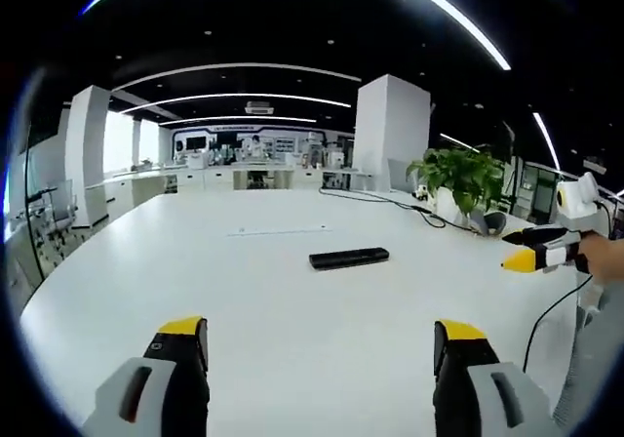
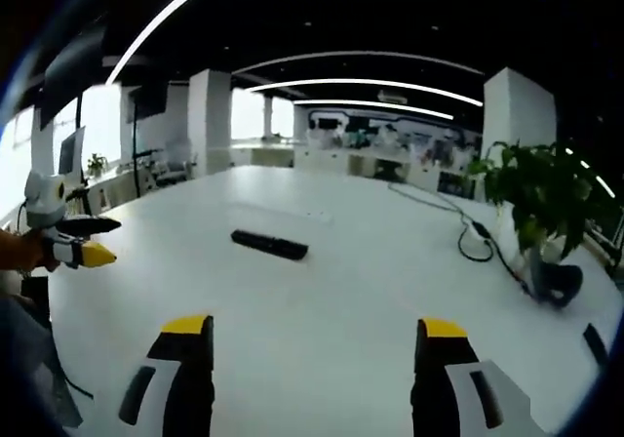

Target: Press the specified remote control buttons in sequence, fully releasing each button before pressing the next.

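A slim black remote control (image 1: 348, 258) lies flat near the middle of a large white table (image 1: 244, 291). In the right gripper view the remote control (image 2: 269, 244) sits left of centre, well ahead of the jaws. My left gripper (image 1: 320, 332) is open, its yellow-tipped jaws wide apart above the table, short of the remote. My right gripper (image 2: 314, 327) is open too, with nothing between its jaws. Each gripper appears in the other's view: the right gripper (image 1: 534, 249) at the right edge, the left gripper (image 2: 80, 240) at the left edge, held by a hand.
A potted green plant (image 1: 458, 178) stands at the table's far right, with a black cable (image 2: 478, 242) trailing beside it and a dark object (image 2: 556, 283) near the plant. White pillars and office desks fill the background. A thin strip (image 1: 278, 230) lies beyond the remote.
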The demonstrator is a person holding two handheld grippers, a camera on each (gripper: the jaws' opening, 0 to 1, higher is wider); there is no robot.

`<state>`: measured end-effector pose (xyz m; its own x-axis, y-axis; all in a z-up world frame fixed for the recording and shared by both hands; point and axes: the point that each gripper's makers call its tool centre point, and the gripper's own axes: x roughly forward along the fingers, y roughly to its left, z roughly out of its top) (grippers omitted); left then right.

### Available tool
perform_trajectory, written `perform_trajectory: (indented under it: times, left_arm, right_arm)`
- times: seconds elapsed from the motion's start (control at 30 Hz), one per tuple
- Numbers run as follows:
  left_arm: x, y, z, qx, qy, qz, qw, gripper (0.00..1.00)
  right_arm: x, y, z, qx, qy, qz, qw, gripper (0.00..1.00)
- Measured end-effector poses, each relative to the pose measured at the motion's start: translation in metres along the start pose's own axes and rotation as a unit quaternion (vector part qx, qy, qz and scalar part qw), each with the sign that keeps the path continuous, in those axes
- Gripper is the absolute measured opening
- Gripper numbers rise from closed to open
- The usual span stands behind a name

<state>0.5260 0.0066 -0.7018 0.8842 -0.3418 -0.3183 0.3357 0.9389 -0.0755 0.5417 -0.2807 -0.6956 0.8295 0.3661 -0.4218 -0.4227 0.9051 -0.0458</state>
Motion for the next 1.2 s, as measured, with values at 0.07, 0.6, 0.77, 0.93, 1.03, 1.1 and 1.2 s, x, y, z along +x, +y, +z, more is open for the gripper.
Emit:
perform_trajectory:
  times: [0.07, 0.6, 0.77, 0.93, 1.03, 1.1, 1.2]
  left_arm:
    - [-0.003, -0.001, 0.002, -0.005, -0.004, 0.002, 1.0, 1.0]
    - [-0.038, -0.006, 0.016, -0.02, -0.009, 0.031, 0.9993, 1.0]
    - [-0.049, -0.006, 0.014, -0.011, -0.009, 0.032, 0.9994, 0.96]
    - [-0.056, -0.009, 0.014, -0.015, -0.005, 0.035, 0.9993, 0.97]
    - [-0.06, -0.011, 0.017, -0.015, -0.004, 0.038, 0.9992, 0.98]
    - [-0.061, -0.012, 0.019, -0.014, -0.004, 0.039, 0.9991, 0.99]
    - [-0.064, -0.015, 0.023, -0.018, -0.003, 0.038, 0.9991, 0.99]
  right_arm:
    - [-0.003, -0.001, -0.001, 0.003, 0.0, 0.0, 1.0, 0.83]
    - [-0.037, 0.014, -0.005, 0.01, 0.01, 0.004, 0.9999, 0.82]
    - [-0.046, 0.02, -0.009, 0.023, 0.013, 0.008, 0.9996, 0.81]
    - [-0.054, 0.024, -0.012, 0.021, 0.021, 0.014, 0.9995, 0.8]
    - [-0.059, 0.025, -0.009, 0.023, 0.02, 0.017, 0.9994, 0.8]
    - [-0.063, 0.027, -0.007, 0.025, 0.018, 0.019, 0.9994, 0.8]
    - [-0.069, 0.031, -0.006, 0.028, 0.014, 0.024, 0.9992, 0.8]
